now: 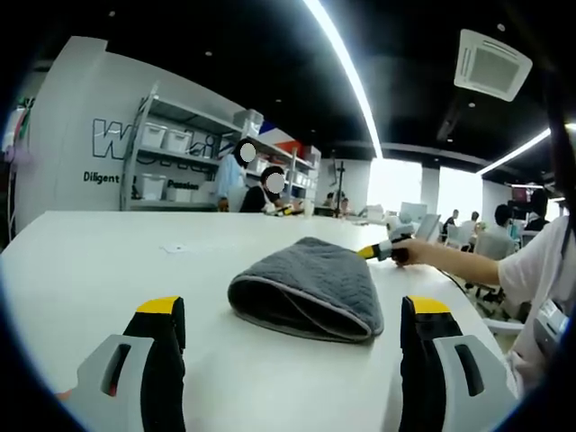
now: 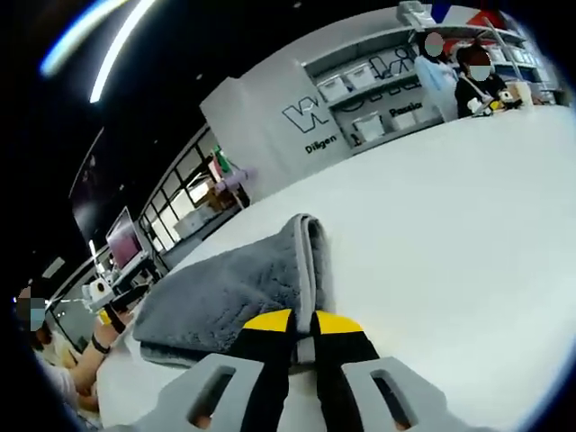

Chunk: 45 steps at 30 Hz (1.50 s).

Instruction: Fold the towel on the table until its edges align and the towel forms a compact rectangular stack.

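Two layers at least show along the grey towel (image 1: 308, 288), which lies folded over on the white table (image 1: 108, 261) at about 12 o'clock from the left gripper (image 1: 292, 337). That gripper's jaws stand wide apart, holding nothing and well short of the cloth. At 2 o'clock in the left gripper view, the right gripper (image 1: 389, 251) sits at the towel's far edge in the person's hand (image 1: 416, 254).

In the right gripper view, the right gripper (image 2: 303, 322) has its yellow-tipped jaws drawn together on the towel (image 2: 234, 292) along its hemmed border at 12 o'clock; how many layers sit between them, I cannot tell.

My worry is the one-sided hold. If the right gripper pulls while the left stays off the cloth, the towel could drag across the smooth table, the layers could slide apart, and the edges could end up skewed. A thin pinch could also slip off the hem mid-fold.
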### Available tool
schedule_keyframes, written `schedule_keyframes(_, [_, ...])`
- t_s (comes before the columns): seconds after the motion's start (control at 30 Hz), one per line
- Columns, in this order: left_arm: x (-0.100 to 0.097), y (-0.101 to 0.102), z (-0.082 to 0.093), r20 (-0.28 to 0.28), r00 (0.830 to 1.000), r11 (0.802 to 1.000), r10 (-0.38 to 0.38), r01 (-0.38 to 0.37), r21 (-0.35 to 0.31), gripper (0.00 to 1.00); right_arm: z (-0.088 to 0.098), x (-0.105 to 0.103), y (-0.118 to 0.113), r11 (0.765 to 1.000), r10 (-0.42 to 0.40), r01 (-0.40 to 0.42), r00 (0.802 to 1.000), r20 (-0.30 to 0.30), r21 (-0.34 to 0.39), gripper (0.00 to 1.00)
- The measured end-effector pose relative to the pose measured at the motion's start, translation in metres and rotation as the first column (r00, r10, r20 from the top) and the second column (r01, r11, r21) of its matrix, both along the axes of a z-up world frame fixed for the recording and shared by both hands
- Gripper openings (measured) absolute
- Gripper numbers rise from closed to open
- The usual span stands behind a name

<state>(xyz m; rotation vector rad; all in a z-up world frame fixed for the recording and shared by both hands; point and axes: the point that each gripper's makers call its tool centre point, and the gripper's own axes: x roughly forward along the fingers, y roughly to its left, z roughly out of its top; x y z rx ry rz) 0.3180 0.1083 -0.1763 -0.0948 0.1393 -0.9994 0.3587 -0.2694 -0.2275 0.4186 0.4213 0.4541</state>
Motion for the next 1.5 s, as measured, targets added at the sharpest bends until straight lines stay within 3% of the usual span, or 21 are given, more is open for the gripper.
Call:
schedule_keyframes(0.2, [0.001,0.001,0.000,0.000,1.000,1.000,0.000,0.000,0.000,0.98,0.005,0.000,-0.005,0.999,-0.031,0.030,0.999,0.028,0.018,0.04])
schedule_keyframes(0.63, [0.001,0.000,0.001,-0.001,1.000,1.000,-0.001,0.001,-0.004,0.98,0.013,-0.003,-0.002,0.996,-0.022,0.017,0.998,0.060,0.083,0.04])
schedule_keyframes(0.8, [0.001,0.000,0.003,0.004,1.000,1.000,-0.003,0.003,-0.004,0.98,0.029,-0.004,-0.002,0.988,-0.017,0.001,0.994,0.104,0.153,0.03])
schedule_keyframes(1.0, [0.002,0.000,0.004,0.006,1.000,1.000,-0.001,0.001,-0.007,0.98,0.038,-0.008,0.009,0.986,-0.003,-0.017,0.993,0.118,0.164,0.03])
schedule_keyframes(1.13, [0.003,0.000,0.004,0.006,1.000,1.000,-0.002,0.002,-0.004,0.98,0.045,-0.010,0.013,0.989,0.002,-0.022,0.990,0.140,0.143,0.03])
schedule_keyframes(1.5, [0.002,0.000,0.002,0.006,1.000,1.000,-0.002,0.002,0.000,0.98,0.068,-0.015,0.028,0.999,0.041,-0.042,0.971,0.234,-0.003,0.03])
